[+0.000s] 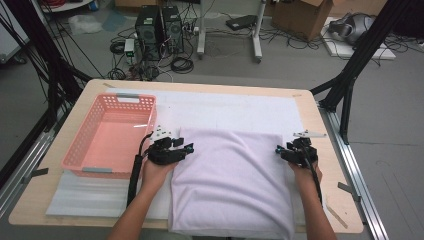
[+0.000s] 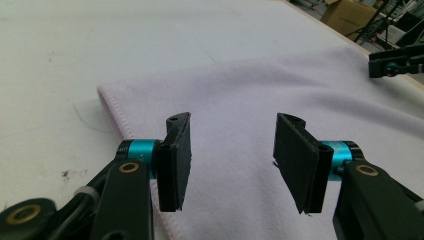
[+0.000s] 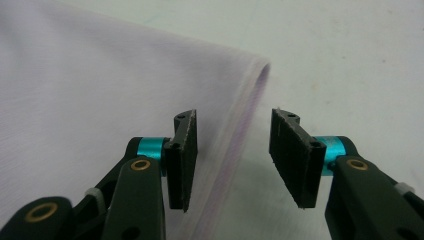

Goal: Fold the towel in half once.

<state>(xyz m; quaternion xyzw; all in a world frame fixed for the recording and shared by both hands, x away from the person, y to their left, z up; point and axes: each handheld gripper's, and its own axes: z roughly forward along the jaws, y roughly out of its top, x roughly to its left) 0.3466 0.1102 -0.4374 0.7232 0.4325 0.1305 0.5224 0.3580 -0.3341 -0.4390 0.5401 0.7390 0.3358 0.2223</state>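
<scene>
If either set of open tongs, left tongs (image 2: 232,160) or right tongs (image 3: 233,157), closes short of the towel (image 1: 231,185) edge, the fold may skew.

I am counting one lilac towel (image 1: 231,185) lying folded on the table (image 1: 330,150), one pink basket (image 1: 107,135) beside it, and one white mat (image 1: 240,107) underneath. I am working two grippers, the left gripper (image 1: 186,147) and the right gripper (image 1: 278,149), each showing two black jaws. Beyond the table I am seeing two computer towers (image 1: 159,27) and two cardboard boxes (image 1: 305,17) on the floor.
</scene>
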